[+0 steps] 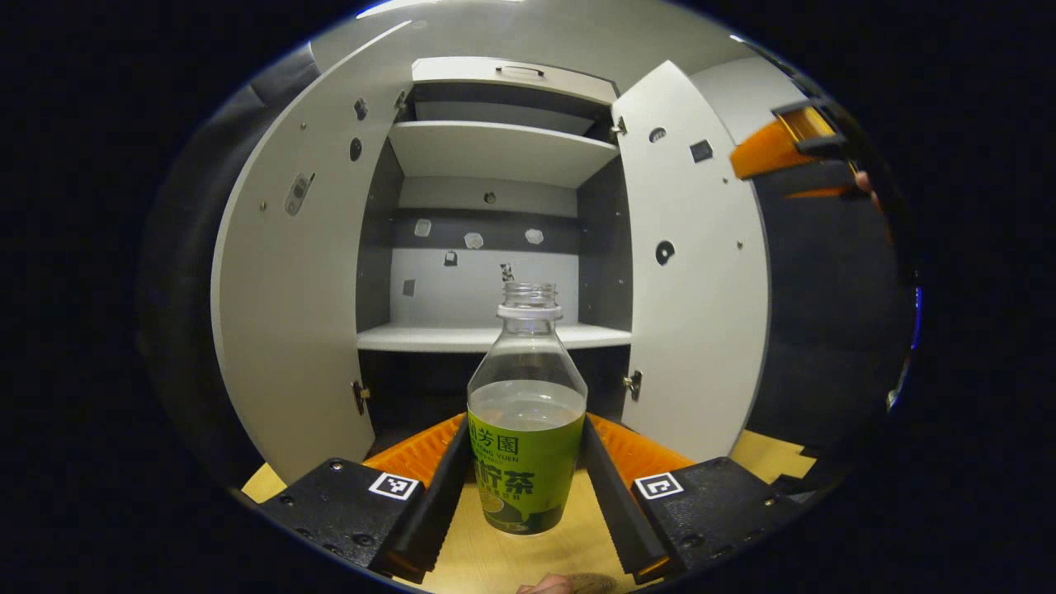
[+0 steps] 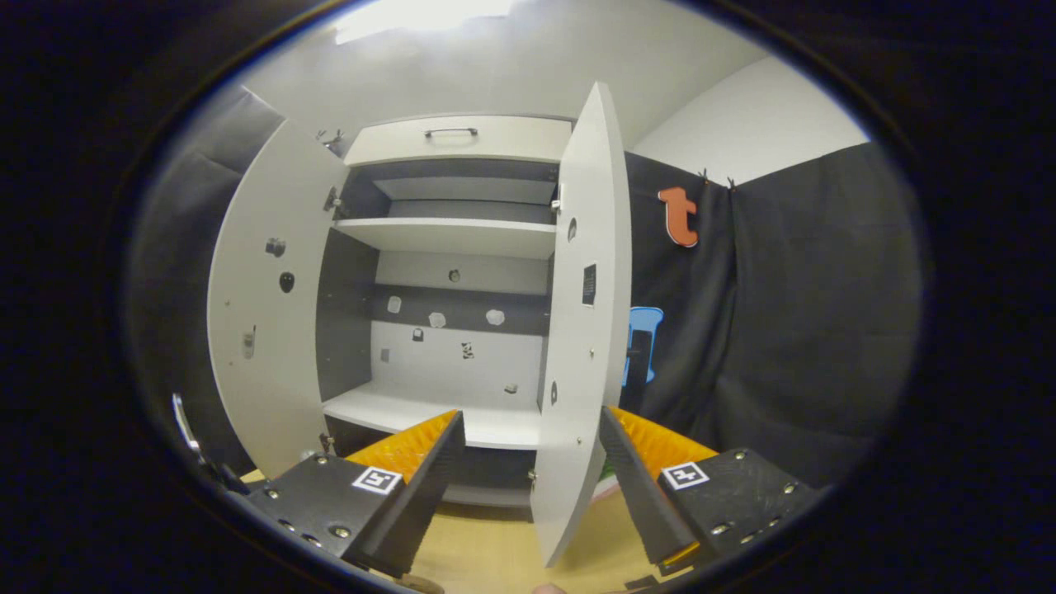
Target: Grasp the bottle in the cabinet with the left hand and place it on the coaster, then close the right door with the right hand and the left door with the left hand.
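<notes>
An uncapped clear bottle (image 1: 526, 412) with a green label, partly full, stands upright on the wooden counter (image 1: 487, 561) before the white cabinet (image 1: 495, 247), whose left door (image 1: 289, 313) and right door (image 1: 693, 272) both stand open.

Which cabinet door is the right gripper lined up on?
The right door: its free edge stands between the open right gripper's fingers, edge-on to the camera. The left door hangs swung wide, off to the far side.
</notes>
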